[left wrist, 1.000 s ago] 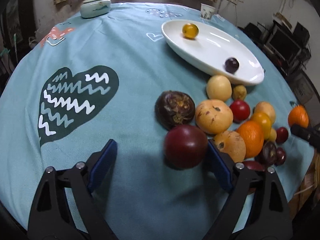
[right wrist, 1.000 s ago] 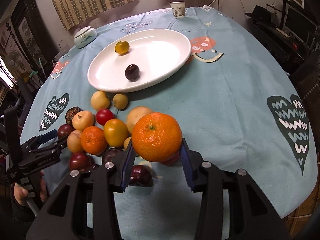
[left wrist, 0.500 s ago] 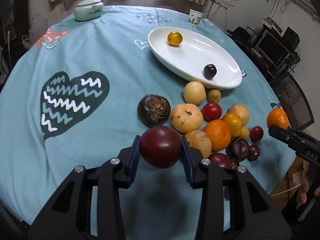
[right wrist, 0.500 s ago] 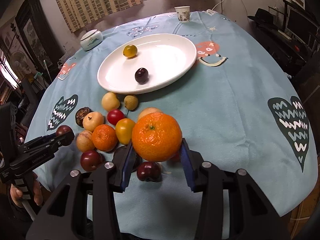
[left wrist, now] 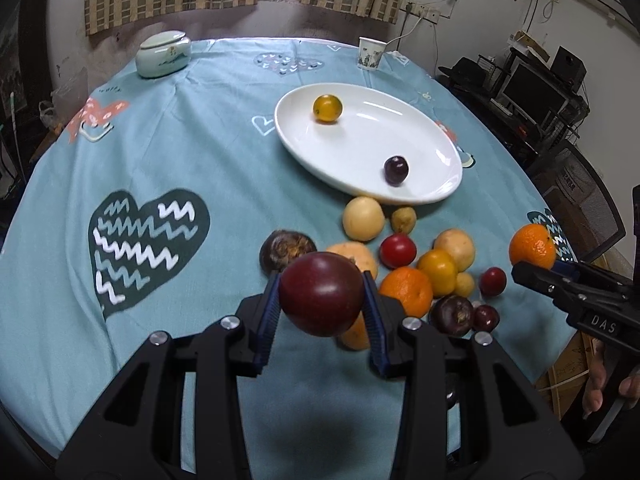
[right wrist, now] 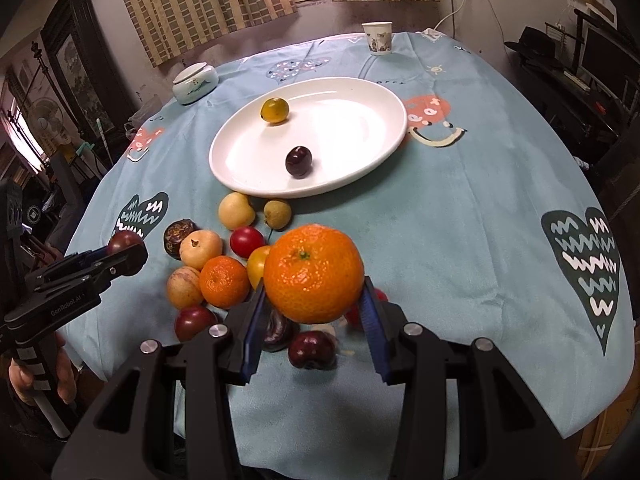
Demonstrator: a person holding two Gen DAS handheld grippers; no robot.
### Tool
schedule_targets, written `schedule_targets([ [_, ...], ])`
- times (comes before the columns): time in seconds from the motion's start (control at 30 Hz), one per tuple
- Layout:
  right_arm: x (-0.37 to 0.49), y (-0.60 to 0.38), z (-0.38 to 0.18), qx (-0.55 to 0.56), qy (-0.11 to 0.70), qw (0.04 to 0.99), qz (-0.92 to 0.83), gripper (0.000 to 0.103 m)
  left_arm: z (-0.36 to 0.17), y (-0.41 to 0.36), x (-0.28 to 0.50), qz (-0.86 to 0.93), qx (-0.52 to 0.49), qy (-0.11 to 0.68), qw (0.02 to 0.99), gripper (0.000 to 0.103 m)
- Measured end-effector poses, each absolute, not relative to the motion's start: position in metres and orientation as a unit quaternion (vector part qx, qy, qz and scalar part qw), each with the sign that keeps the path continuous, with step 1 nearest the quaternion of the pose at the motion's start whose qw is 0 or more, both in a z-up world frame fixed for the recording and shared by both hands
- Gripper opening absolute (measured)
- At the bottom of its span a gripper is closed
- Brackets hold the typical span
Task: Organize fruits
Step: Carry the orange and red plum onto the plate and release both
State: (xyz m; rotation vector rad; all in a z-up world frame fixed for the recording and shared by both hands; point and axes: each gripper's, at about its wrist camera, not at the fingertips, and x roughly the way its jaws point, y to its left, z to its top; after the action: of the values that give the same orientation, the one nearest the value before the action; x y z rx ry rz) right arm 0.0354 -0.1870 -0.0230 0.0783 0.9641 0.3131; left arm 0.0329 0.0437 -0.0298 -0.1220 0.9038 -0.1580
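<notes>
Gripping a dark red plum (left wrist: 321, 294) between both blue pads, the left gripper (left wrist: 322, 306) holds it clear above the teal tablecloth (left wrist: 168, 152); loose fruit pile (left wrist: 416, 268) just beyond, white plate (left wrist: 440, 152) further back with two small fruits. Right gripper (right wrist: 313, 298) is clamped on an orange (right wrist: 314, 273), lifted over the pile's near edge.

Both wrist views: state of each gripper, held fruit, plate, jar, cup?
left gripper: shut on dark red round plum
dark red round plum: held clear of the cloth
right gripper: shut on large orange mandarin
large orange mandarin: held, lifted
white oval plate: holds two fruits, mostly bare
pale green ceramic jar: lid on
white paper cup: upright
</notes>
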Motion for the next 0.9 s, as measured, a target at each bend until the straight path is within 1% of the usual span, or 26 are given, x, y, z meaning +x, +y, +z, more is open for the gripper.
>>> schedule_targets([
  [0.27, 0.076, -0.175, -0.015, 0.023, 0.458, 0.874, 0.162, 0.044, -0.006, 0.035, 0.088, -0.080, -0.038, 0.424, 0.901, 0.039],
  [0.43, 0.134, -0.158, 0.003, 0.000, 0.445, 0.876, 0.185, 0.044, 0.006, 0.030, 0.150, -0.072, -0.023, 0.425, 0.902, 0.040],
  [0.53, 0.174, -0.147, 0.005, -0.009, 0.451, 0.870, 0.198, 0.044, 0.008, 0.029, 0.187, -0.071, -0.026, 0.433, 0.898, 0.040],
  [0.63, 0.213, -0.135, 0.002, -0.023, 0.456, 0.865, 0.207, 0.044, 0.003, 0.028, 0.218, -0.065, -0.028, 0.441, 0.895, 0.040],
  [0.77, 0.262, -0.123, -0.016, -0.039, 0.476, 0.853, 0.211, 0.044, -0.018, 0.029, 0.250, -0.063, -0.033, 0.465, 0.882, 0.040],
  [0.9, 0.297, -0.119, -0.037, -0.042, 0.501, 0.840, 0.204, 0.044, -0.039, 0.029, 0.267, -0.059, -0.034, 0.487, 0.871, 0.040],
])
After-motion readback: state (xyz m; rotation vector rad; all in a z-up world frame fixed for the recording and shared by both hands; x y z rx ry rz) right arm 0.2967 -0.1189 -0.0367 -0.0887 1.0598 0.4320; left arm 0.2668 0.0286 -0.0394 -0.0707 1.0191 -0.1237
